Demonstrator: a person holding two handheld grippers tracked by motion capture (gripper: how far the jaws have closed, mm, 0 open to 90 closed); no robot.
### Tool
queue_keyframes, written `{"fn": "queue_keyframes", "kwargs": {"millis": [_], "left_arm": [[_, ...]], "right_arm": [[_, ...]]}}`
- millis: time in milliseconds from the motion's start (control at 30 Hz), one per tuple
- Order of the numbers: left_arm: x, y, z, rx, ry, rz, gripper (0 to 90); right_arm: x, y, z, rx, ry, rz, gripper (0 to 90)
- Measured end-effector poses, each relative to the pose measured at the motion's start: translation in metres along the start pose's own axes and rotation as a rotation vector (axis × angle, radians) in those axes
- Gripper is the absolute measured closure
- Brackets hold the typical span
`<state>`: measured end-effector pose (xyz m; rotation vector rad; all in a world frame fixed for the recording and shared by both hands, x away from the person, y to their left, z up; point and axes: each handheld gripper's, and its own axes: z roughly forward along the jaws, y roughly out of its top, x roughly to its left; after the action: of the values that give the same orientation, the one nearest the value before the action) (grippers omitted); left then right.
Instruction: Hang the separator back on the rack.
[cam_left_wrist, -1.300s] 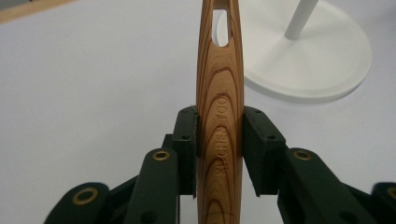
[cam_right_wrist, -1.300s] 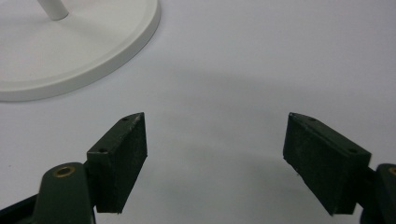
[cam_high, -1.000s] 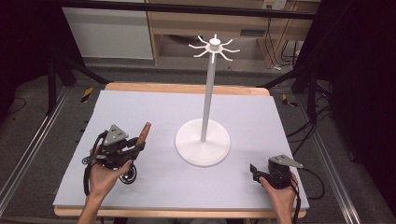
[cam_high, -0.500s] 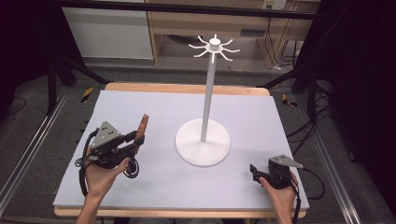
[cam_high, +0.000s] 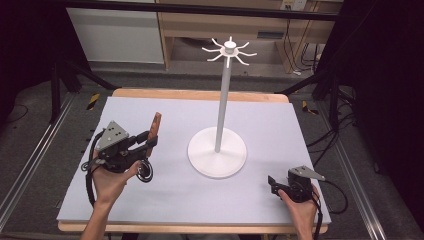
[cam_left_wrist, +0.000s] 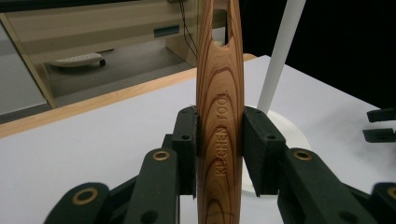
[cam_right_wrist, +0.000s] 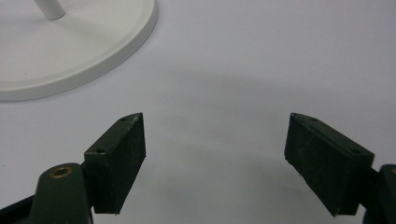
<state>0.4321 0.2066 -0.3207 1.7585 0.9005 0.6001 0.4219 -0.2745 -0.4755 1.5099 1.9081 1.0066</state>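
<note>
- Left gripper (cam_high: 150, 142): at left centre of the high view, jaws clamped on the brown striped wooden utensil handle (cam_left_wrist: 219, 116) engraved "KITCHEN TOOL".
- Utensil position: held clear of the pale grey table mat (cam_high: 175, 200), rising up the centre of the left gripper view, slotted hole at the top edge.
- White round-based stand with hooked top (cam_high: 218, 150): frame centre, right of the utensil, apart from it.
- Right gripper (cam_right_wrist: 215, 154): lower right of the high view, jaws spread wide, nothing between them, near the stand's base.
</note>
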Motion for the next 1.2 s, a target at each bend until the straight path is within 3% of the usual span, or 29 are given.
{"fn": "queue_keyframes", "kwargs": {"millis": [467,700,1200], "left_arm": [[-0.009,0.031,-0.001,-0.040,-0.014,0.042,67.5],[-0.012,0.045,0.000,-0.079,-0.044,0.023,67.5],[-0.021,0.069,0.000,-0.122,-0.068,0.038,67.5]], "right_arm": [[0.000,0.000,0.000,-0.003,-0.003,0.007,18.9],[-0.002,0.000,0.000,-0.005,-0.003,0.008,18.8],[-0.002,-0.001,0.000,-0.006,-0.005,0.006,18.8]]}}
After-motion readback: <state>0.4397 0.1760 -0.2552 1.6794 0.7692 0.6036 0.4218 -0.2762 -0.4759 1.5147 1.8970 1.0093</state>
